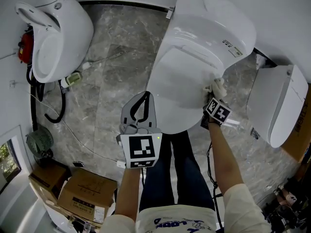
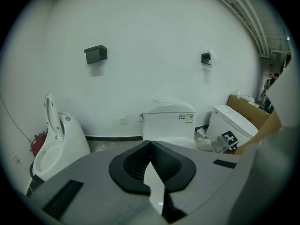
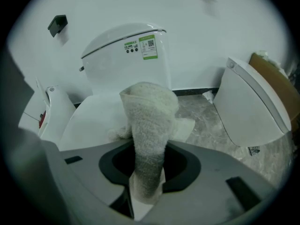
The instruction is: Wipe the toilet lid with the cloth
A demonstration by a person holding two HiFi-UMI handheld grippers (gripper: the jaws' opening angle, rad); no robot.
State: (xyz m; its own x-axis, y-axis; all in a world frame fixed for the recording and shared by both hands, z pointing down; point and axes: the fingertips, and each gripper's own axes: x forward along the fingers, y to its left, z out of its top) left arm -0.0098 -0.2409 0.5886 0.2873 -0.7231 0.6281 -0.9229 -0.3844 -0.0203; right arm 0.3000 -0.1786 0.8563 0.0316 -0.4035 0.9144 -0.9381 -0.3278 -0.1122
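Note:
The white toilet's closed lid (image 1: pixel 182 89) fills the middle of the head view, with its tank (image 1: pixel 218 23) behind it. My right gripper (image 1: pixel 214 95) is shut on a white terry cloth (image 1: pixel 218 87), which is pressed against the lid's right edge. In the right gripper view the cloth (image 3: pixel 149 121) stands bunched between the jaws of the right gripper (image 3: pixel 147 146), over the lid (image 3: pixel 93 121). My left gripper (image 1: pixel 145 95) hovers by the lid's front left edge. The left gripper (image 2: pixel 150 143) has its tips touching and nothing between them.
A second toilet (image 1: pixel 58 33) with its seat up stands at the left, a third one (image 1: pixel 277 106) at the right. Cardboard boxes (image 1: pixel 82 193) and a small fan (image 1: pixel 39 142) sit at lower left. Cables (image 1: pixel 53 115) trail over the marble floor (image 1: pixel 112 67). The person's legs (image 1: pixel 175 169) are in front of the bowl.

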